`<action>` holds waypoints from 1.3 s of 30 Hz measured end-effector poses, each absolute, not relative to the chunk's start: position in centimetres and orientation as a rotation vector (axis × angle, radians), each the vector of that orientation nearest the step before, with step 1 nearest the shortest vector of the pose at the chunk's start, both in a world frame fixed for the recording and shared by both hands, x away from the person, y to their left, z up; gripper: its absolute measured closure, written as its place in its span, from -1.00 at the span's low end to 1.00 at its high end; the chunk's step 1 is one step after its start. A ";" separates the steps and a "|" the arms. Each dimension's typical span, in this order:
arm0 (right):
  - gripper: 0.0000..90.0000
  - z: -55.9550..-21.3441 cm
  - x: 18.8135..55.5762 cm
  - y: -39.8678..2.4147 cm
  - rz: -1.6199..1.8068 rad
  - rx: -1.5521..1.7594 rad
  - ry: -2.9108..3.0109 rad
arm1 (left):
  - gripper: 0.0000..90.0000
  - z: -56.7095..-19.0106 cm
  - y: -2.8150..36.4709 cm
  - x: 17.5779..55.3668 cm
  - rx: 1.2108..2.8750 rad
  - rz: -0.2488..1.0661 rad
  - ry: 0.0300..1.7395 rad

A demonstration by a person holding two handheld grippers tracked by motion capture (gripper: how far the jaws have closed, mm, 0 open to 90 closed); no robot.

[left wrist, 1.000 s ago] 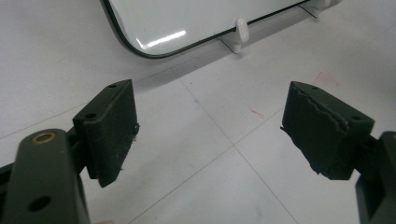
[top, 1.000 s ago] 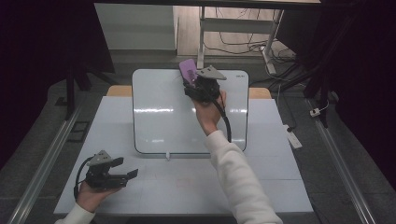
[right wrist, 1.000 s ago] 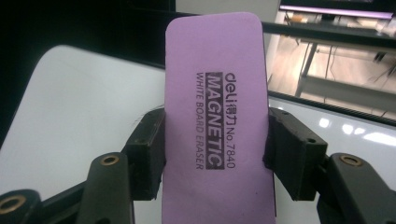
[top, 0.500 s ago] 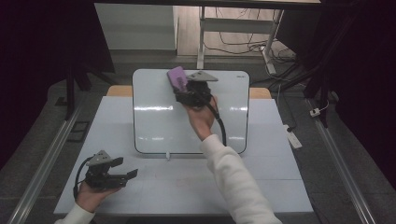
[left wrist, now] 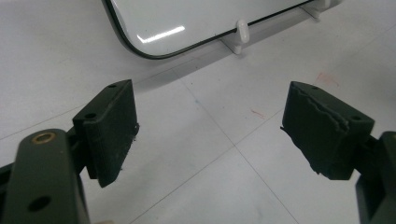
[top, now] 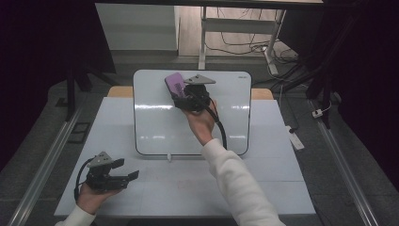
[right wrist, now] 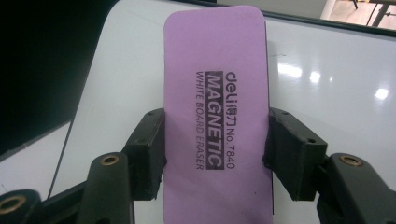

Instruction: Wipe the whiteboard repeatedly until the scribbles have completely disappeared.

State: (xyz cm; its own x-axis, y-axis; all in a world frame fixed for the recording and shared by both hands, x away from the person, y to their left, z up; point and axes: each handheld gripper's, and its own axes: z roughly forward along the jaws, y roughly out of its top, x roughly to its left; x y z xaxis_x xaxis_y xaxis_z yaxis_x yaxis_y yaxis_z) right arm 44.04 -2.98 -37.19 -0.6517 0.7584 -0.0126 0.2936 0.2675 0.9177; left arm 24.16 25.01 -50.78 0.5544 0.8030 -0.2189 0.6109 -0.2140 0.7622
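A person's right gripper [top: 178, 92] pinches a purple whiteboard eraser [top: 174, 84] over the upper part of a whiteboard [top: 155, 127] that leans on the white table [top: 263, 188], seen from the high view. The jaws clamp the eraser's two long edges, w/ the pads pressed against its sides in the right gripper view, right gripper [right wrist: 215, 144] at mid-frame. The eraser [right wrist: 217, 93] sticks out past the jaws toward the board's top-left corner, its printed face up: "deli", "MAGNETIC", "WHITE BOARD ERASER", "No. 7840". Whether its underside touches the board can't be told; it sits close over the glossy white surface [right wrist: 336, 84], which shows light reflections. The right hand [top: 201, 121] reaches in from the bottom, white sleeve [top: 235, 183] along the forearm, black cable trailing by the wrist.

The left gripper [top: 126, 177] rests low at the table's front-left corner, held in the left hand [top: 91, 195], well apart from the board & the eraser. Its jaws stand spread w/ nothing btwn them; in the left gripper view, left gripper [left wrist: 210, 135], only bare tabletop [left wrist: 224, 186] lies in the gap. Beyond the jaws, the board's lower rounded corner [left wrist: 140, 42] & one of its small white stand feet [left wrist: 242, 31] sit on the table
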 end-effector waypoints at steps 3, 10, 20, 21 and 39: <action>-0.08 -36.9 44.3 -4.7 1.352 0.992 2.060 | -0.58 -50.8 25.0 24.1 1.926 0.279 1.142; -0.08 -36.4 44.5 -10.7 1.312 1.098 1.933 | -0.58 -50.7 24.9 24.1 1.931 0.283 1.139; -0.08 -36.8 44.2 -13.5 1.304 1.138 1.877 | -0.58 -50.8 24.7 24.3 1.937 0.282 1.142; -0.08 -36.8 44.2 -13.4 1.298 1.138 1.874 | -0.58 -50.8 24.7 24.3 1.937 0.282 1.142; -0.08 -37.6 43.7 -4.4 1.318 0.930 2.058 | -0.58 -50.7 25.0 24.1 1.922 0.288 1.145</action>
